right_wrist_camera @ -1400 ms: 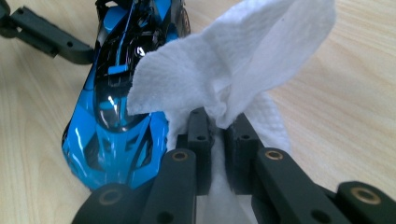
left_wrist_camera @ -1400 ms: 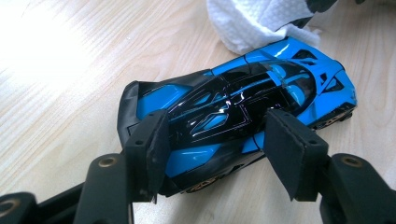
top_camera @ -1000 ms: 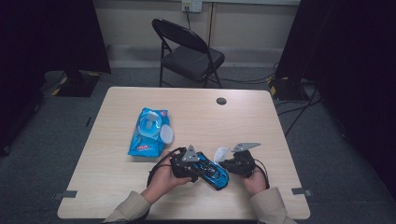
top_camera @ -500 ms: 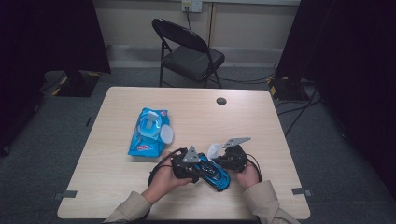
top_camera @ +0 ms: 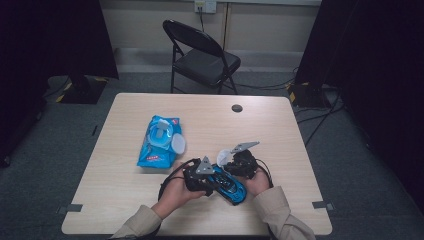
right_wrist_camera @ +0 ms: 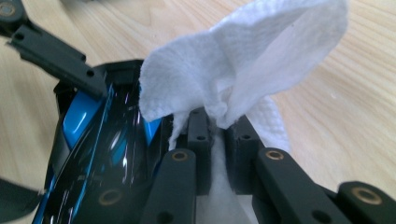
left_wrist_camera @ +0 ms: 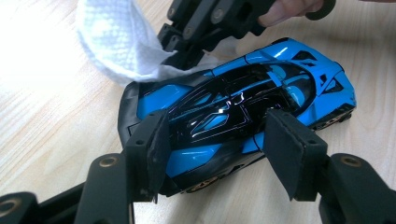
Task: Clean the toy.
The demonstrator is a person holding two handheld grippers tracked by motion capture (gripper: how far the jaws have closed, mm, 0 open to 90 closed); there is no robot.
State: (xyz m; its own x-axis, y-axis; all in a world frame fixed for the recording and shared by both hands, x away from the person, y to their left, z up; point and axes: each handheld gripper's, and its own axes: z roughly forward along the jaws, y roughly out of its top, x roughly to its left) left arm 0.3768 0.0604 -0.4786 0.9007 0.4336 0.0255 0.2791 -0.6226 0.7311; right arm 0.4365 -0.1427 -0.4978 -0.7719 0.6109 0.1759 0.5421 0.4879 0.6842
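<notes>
A shiny blue and black toy car lies on the wooden table near its front edge. My left gripper is shut on the car, one pad against each side. My right gripper is shut on a crumpled white wipe, which bulges out above its fingertips. The wipe rests against one end of the car. In the high view the left gripper holds the car, and the right gripper meets it from the right with the wipe.
A blue pack of wipes with its white lid flipped open lies left of centre on the table. A small black round cap sits near the far edge. A black folding chair stands behind the table.
My right gripper has moved left with the wipe, closing in on the car. The left gripper and the car have stayed put.
</notes>
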